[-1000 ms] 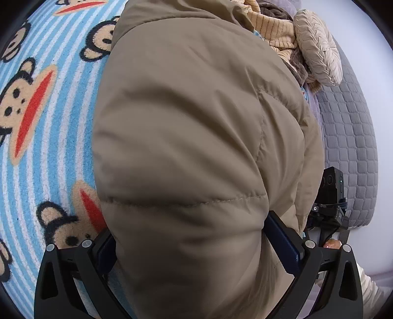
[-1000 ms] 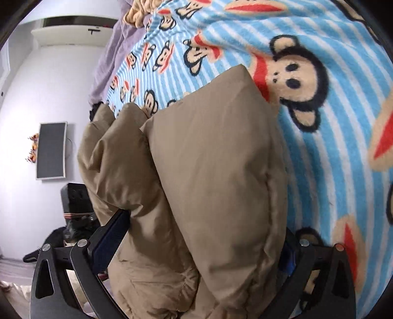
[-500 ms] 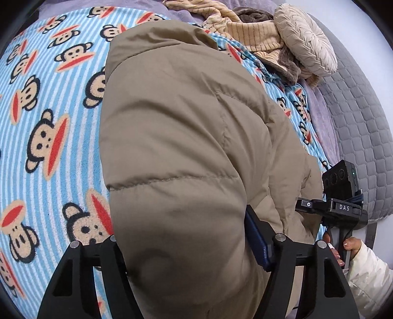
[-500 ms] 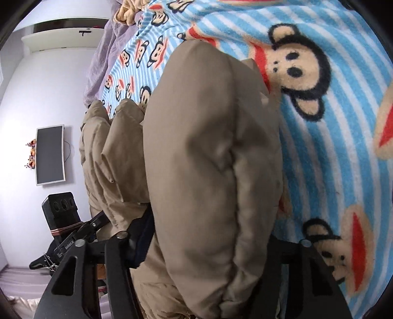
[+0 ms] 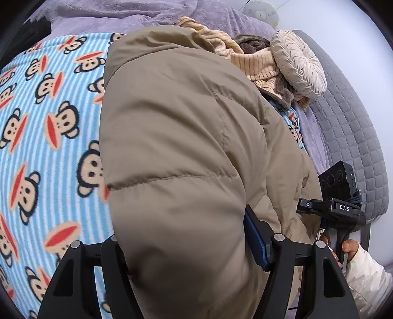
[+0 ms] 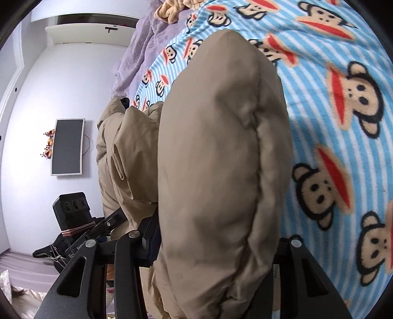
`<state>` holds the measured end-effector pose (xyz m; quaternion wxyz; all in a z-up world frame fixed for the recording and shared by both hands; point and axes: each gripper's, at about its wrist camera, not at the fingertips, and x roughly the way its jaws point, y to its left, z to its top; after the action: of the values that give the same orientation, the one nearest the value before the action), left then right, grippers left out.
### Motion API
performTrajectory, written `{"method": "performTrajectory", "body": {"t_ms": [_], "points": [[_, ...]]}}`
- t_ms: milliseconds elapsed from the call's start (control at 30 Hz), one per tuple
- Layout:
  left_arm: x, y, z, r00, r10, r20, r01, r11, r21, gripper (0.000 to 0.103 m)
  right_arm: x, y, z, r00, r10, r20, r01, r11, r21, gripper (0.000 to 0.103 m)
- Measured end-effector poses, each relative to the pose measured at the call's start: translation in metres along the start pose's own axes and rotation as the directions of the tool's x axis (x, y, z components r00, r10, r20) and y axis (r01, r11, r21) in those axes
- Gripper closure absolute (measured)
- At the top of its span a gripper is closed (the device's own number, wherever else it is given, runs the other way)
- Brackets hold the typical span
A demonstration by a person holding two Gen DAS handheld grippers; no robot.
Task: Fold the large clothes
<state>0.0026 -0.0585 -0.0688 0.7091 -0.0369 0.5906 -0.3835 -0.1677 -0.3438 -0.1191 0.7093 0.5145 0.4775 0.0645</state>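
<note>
A tan puffer jacket (image 5: 176,147) lies bunched on a blue striped monkey-print blanket (image 5: 49,147). My left gripper (image 5: 186,240) is shut on a thick fold of the jacket, and its blue pad (image 5: 255,243) presses into the fabric. In the right wrist view another padded fold of the jacket (image 6: 221,147) fills the space between the fingers of my right gripper (image 6: 216,240); its jaws are closing and squeeze the fold. Both folds are lifted off the blanket (image 6: 343,122). The right gripper's body (image 5: 339,196) shows at the left view's right edge, held by a hand (image 5: 351,245).
A striped yellow garment (image 5: 258,63), a brown cloth and a round pleated cushion (image 5: 299,63) lie at the bed's head by a grey quilted headboard (image 5: 356,122). A purple cover (image 5: 122,14) lies beyond the blanket. A dark screen (image 6: 67,147) hangs on the white wall.
Both grippers closed on folds of the jacket and rose, lifting its near edge off the blanket. More of the bed, cushion and headboard has come into view.
</note>
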Motion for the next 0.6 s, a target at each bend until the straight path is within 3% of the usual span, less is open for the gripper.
{"method": "performTrajectory", "body": {"t_ms": [333,500,600], "points": [[-0.060,0.132,0.041,0.994,0.104,0.030,-0.102,0.993,-0.063,0.032,0.108,0.075,0.008,0.999,0.044,-0.002,-0.044,0.999,-0.016,0.056],[-0.059,0.188,0.050,0.983,0.176,0.043,-0.172,0.981,-0.087,0.031,0.169,0.106,0.018,0.998,0.044,-0.050,-0.046,0.998,-0.046,0.056],[-0.050,0.205,0.048,0.981,0.193,0.035,-0.188,0.976,-0.107,0.026,0.198,0.117,0.029,0.998,0.007,-0.064,-0.011,0.998,-0.056,0.056]]}}
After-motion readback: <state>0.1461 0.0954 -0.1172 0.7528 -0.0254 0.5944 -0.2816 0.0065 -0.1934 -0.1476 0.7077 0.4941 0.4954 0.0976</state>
